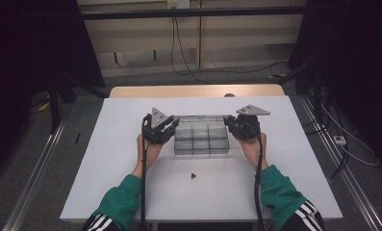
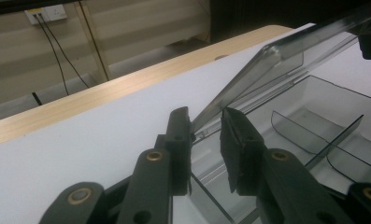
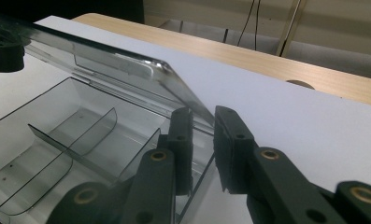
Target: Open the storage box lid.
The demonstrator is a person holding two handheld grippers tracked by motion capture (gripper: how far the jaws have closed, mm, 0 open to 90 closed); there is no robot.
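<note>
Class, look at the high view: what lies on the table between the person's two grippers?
In the high view, the clear compartment box sits between the left gripper and right gripper, each gripping an end of its raised lid. The gripper views show likewise.

Clear compartment box (image 1: 201, 140) — lid (image 2: 286, 60) half-raised

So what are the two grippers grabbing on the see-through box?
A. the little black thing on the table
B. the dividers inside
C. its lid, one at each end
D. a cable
C: the left gripper and the right gripper each pinch an end of the clear lid, tilted up over the box with its bare compartments.
</note>
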